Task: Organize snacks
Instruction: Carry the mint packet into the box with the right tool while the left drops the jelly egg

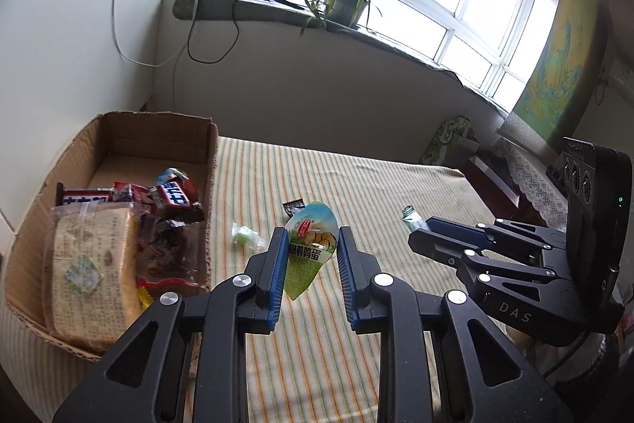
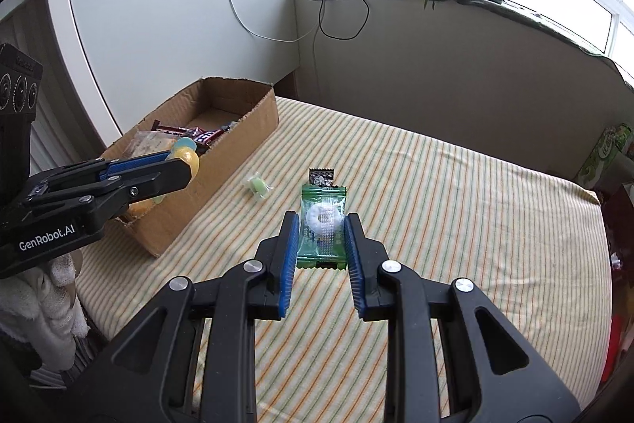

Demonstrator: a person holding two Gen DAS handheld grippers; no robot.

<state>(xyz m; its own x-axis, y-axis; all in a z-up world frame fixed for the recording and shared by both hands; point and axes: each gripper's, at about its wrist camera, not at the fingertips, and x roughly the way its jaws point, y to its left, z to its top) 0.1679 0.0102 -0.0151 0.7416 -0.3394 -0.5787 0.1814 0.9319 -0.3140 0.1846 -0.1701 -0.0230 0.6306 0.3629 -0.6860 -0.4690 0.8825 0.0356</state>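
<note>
Green-and-yellow quail-egg packet [image 1: 311,248], printed with Chinese characters, sits clamped in the left gripper [image 1: 311,244] at centre frame. Right gripper [image 2: 321,236] is clenched on a green mint candy wrapper [image 2: 321,224] showing a white ring. Cardboard box [image 1: 119,129] at left holds snack bars and a cracker pack. Gripper housings read "GenRobot.AI" and "DAS".

Green-and-yellow teardrop snack pouch [image 1: 311,244] held upright off the bed; green ring-candy packet [image 2: 321,224] likewise clamped. Small green candy [image 1: 246,237] at 9 o'clock, dark wrapper [image 1: 294,209] at 12. Cardboard box [image 1: 212,161] part-filled.
</note>
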